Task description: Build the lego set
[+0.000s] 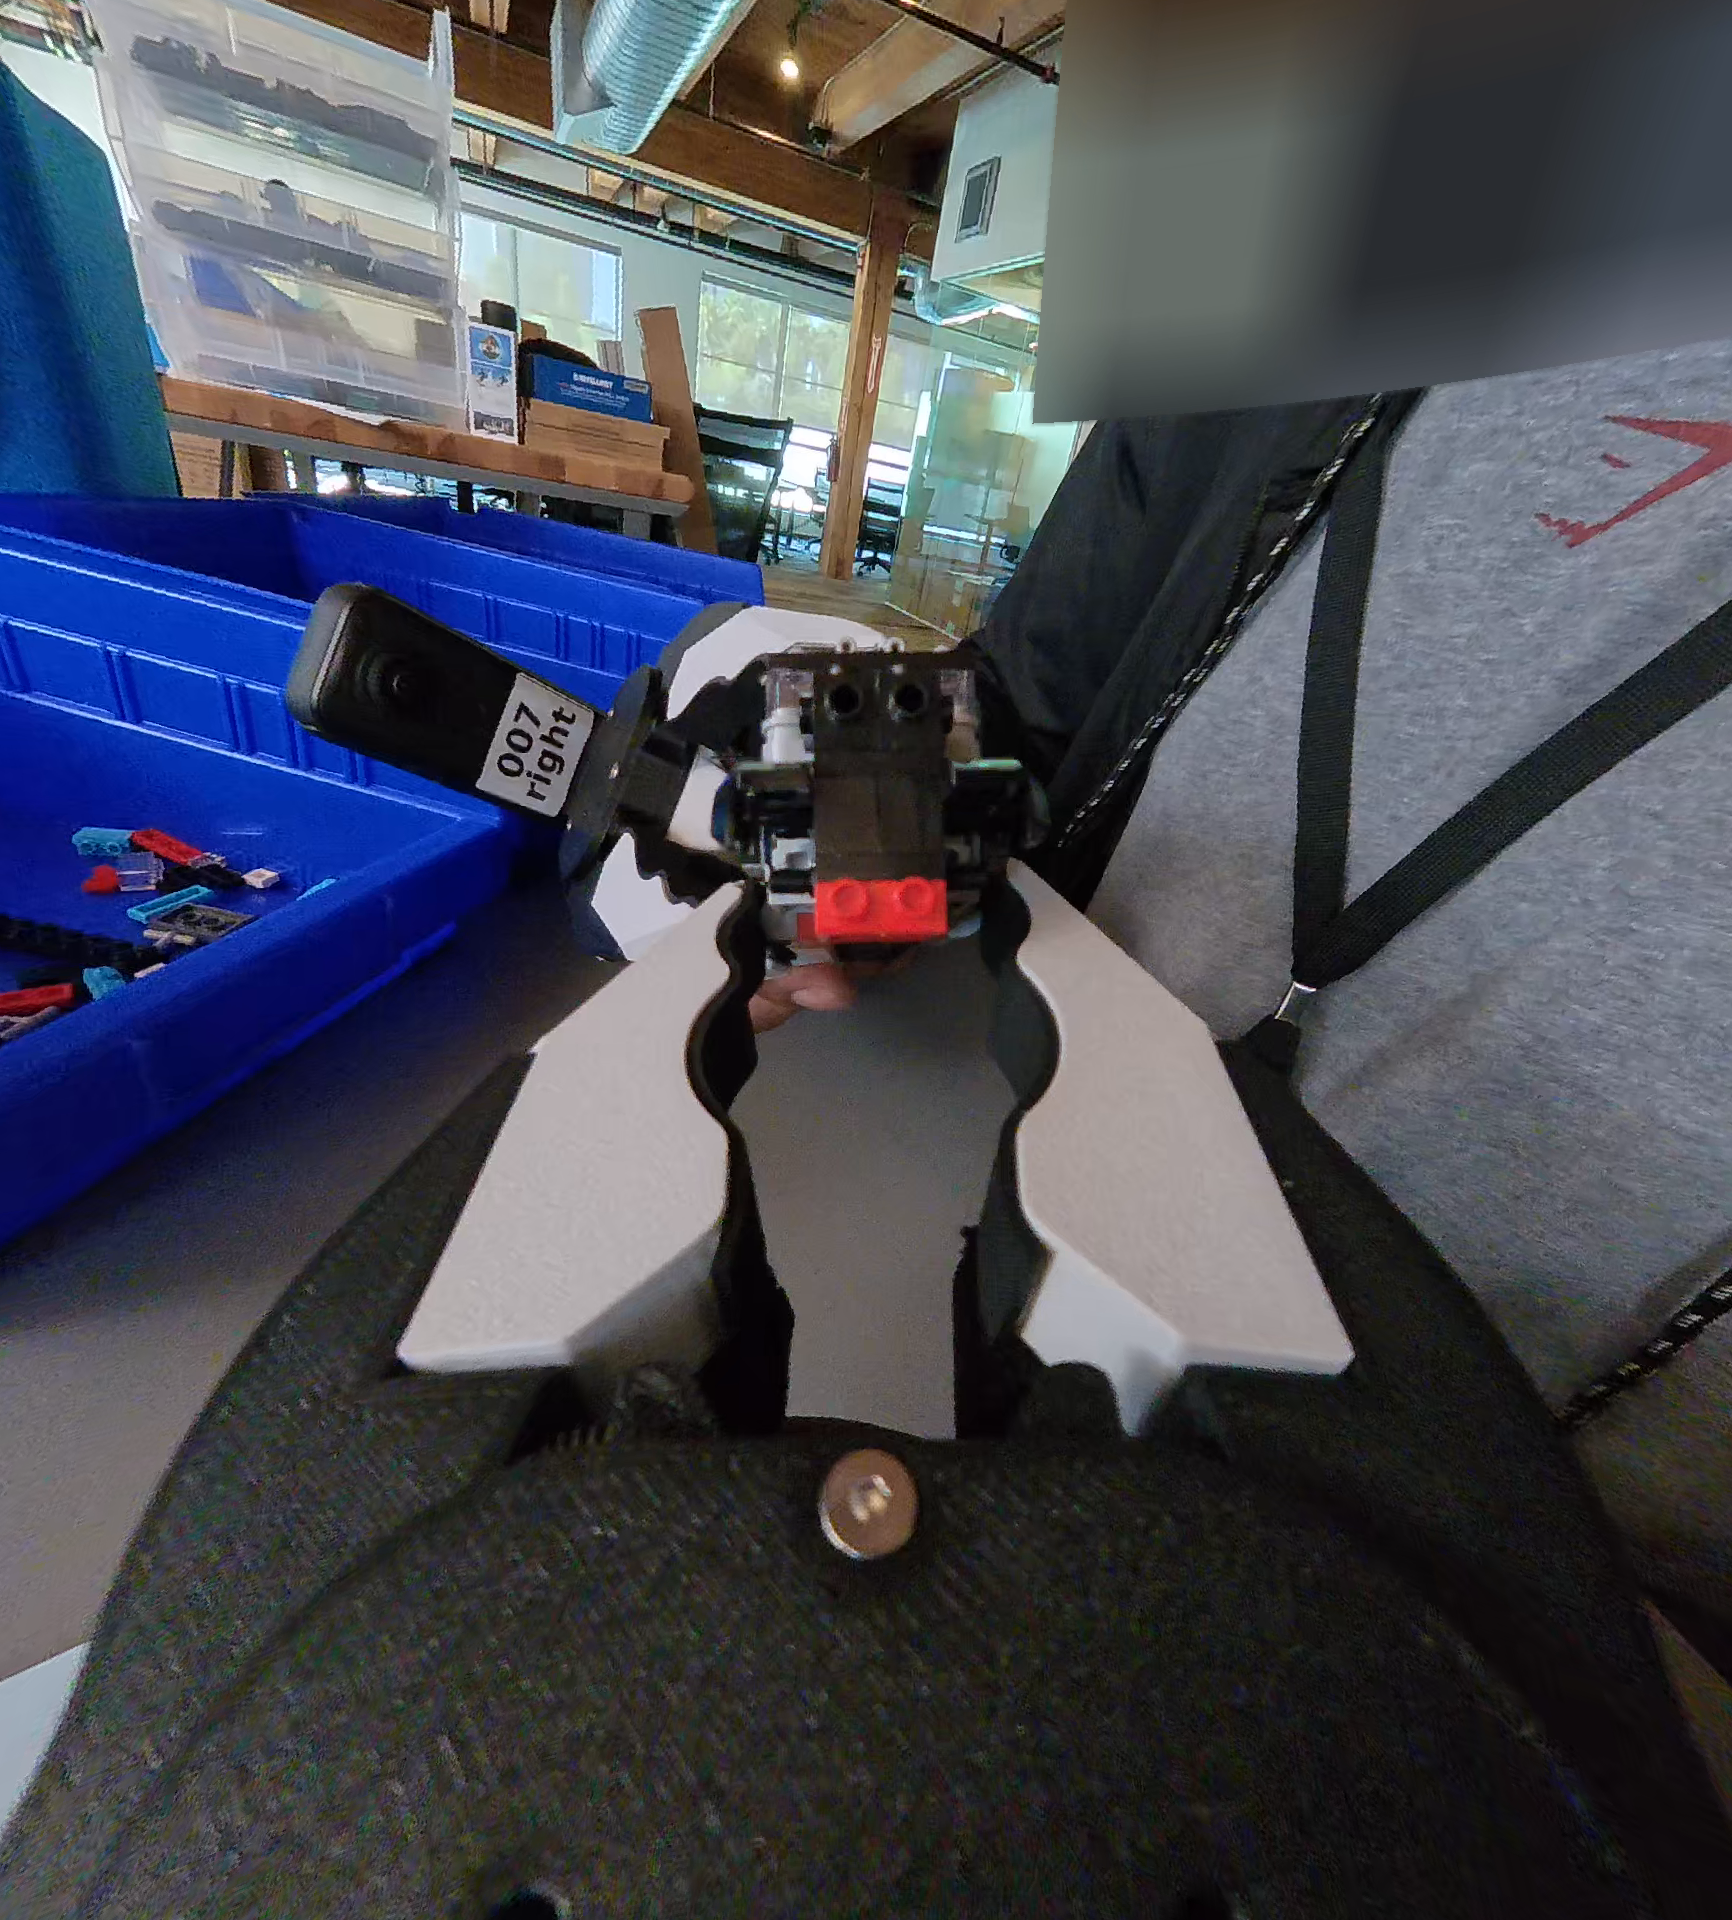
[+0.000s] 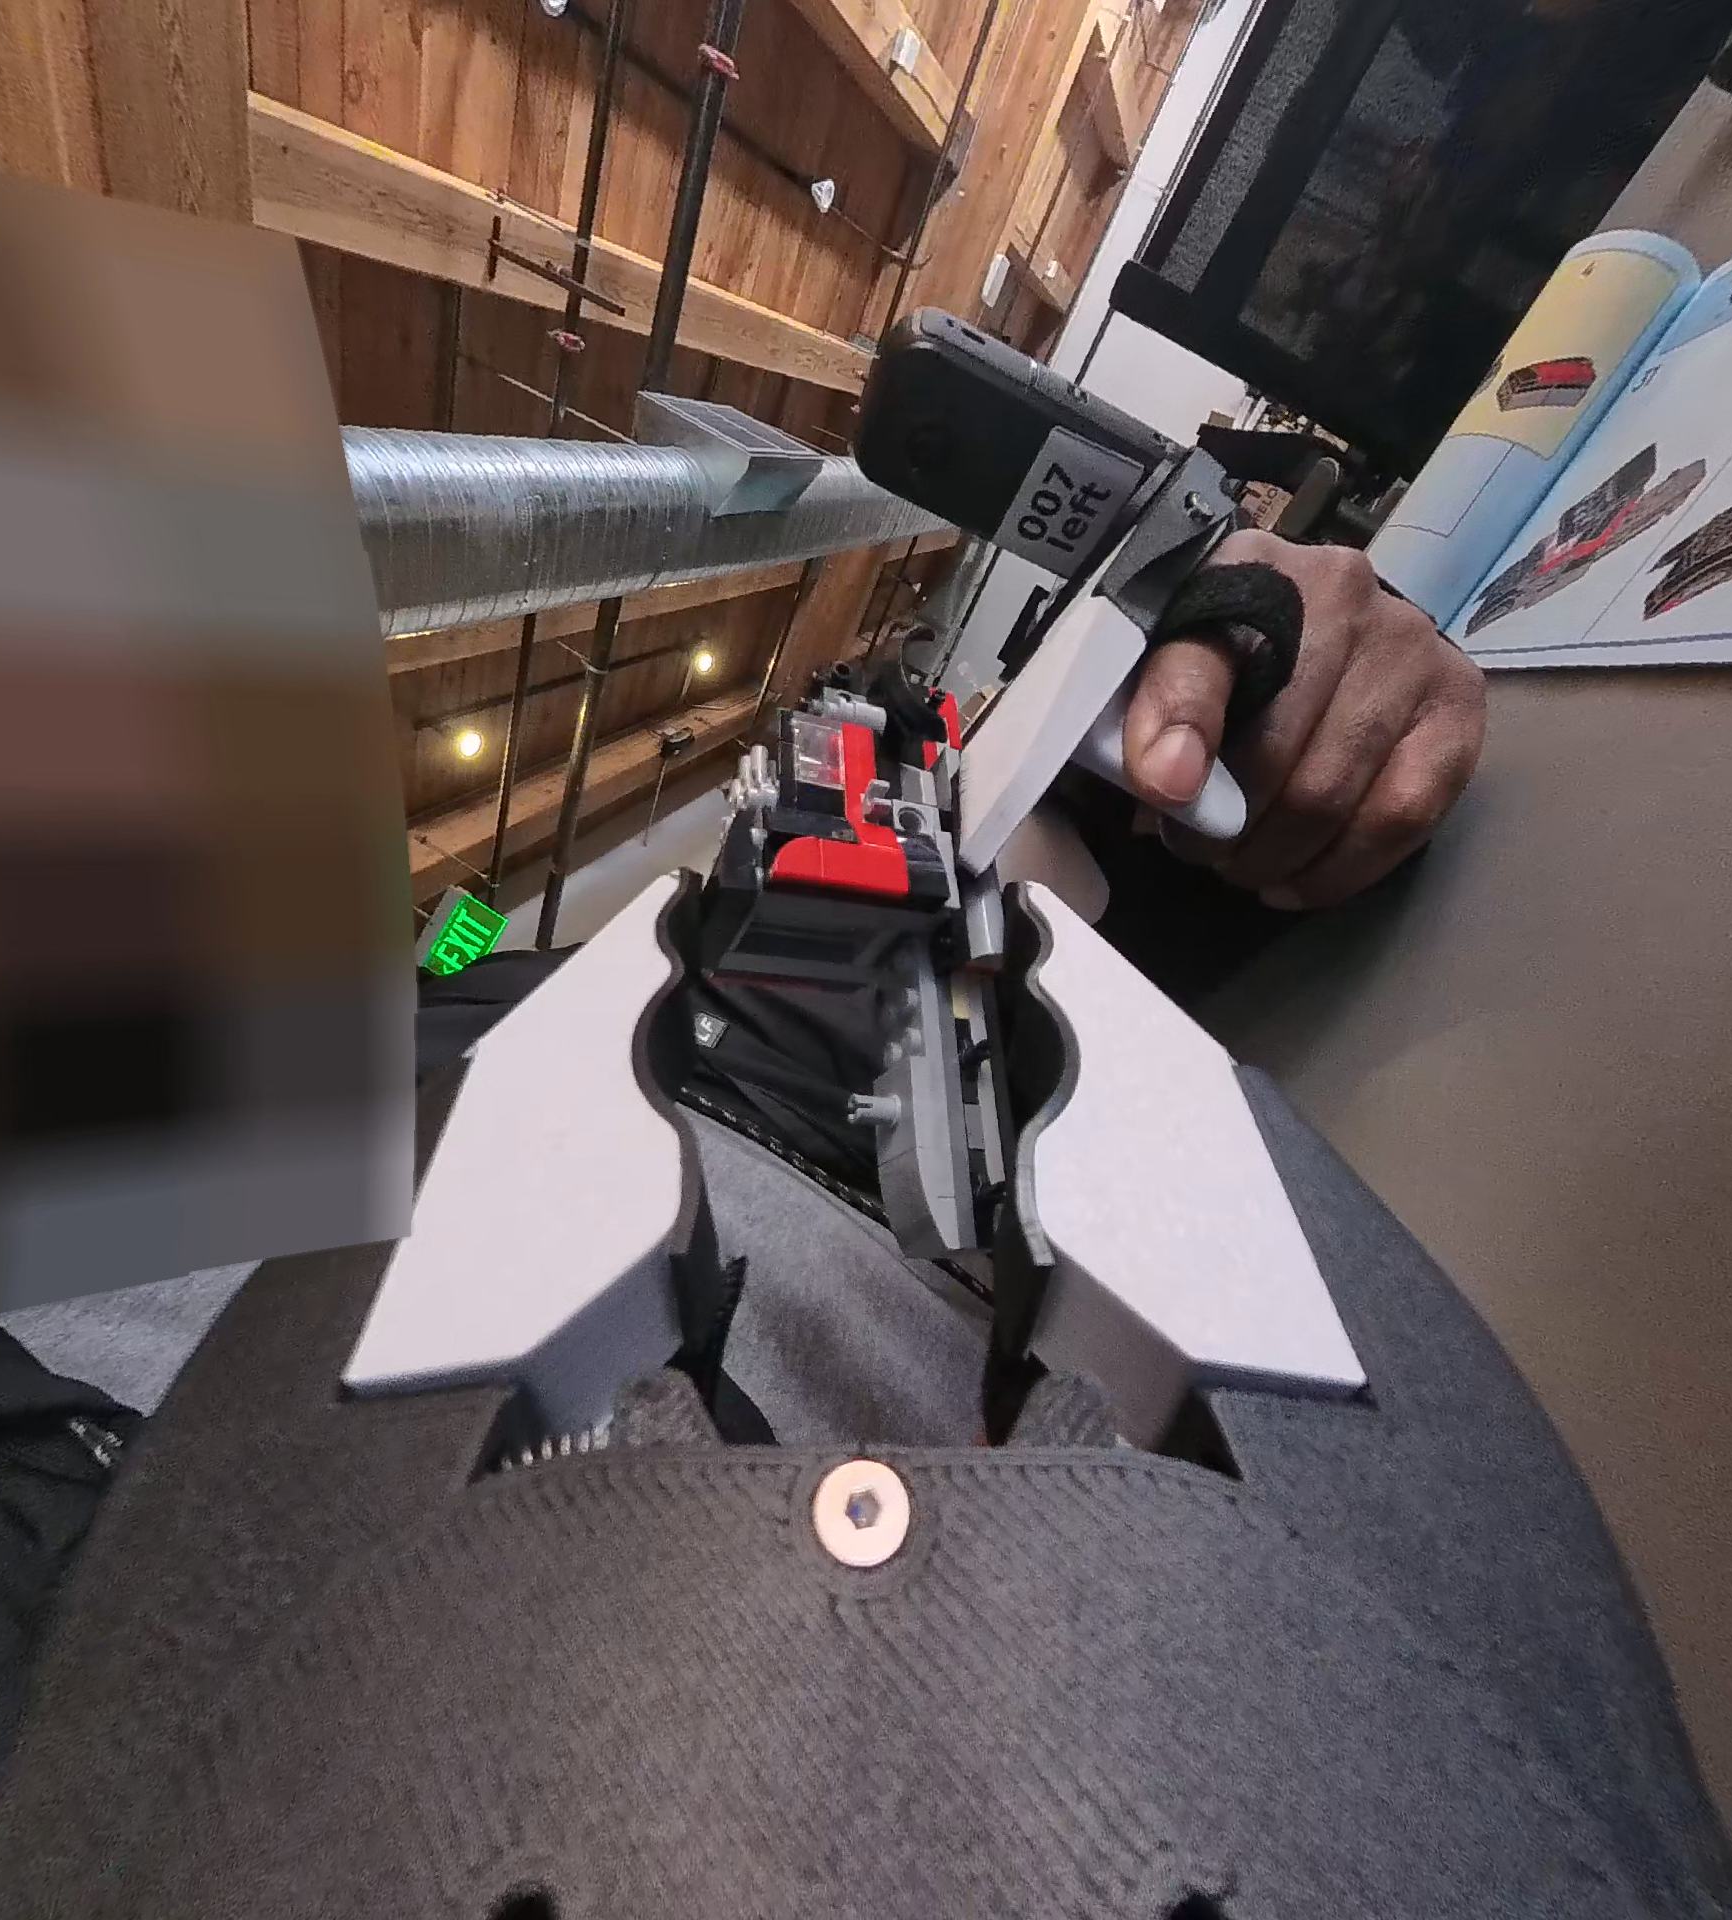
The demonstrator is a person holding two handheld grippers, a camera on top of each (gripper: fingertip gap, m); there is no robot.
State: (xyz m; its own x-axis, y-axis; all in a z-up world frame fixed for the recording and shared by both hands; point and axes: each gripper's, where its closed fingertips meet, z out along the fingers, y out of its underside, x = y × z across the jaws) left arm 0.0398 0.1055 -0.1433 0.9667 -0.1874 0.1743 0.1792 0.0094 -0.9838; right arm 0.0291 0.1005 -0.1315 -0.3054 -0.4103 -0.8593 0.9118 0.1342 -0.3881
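Both tools, left tool (image 1: pixel 867 914) and right tool (image 2: pixel 846 914), gripped the half-built model (image 2: pixel 841 883) above the counter (image 2: pixel 1568 1039); the next brick from the blue bin (image 1: pixel 166 1091) would probably need one tool released

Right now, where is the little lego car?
The lego car is up off the table, held between the two grippers: the right gripper clamps one end, the left gripper the other, beside the blue bin.

Blue bin (image 1: pixel 218 1039) cut off at left edge, booklet (image 2: pixel 1672 468) cropped at right
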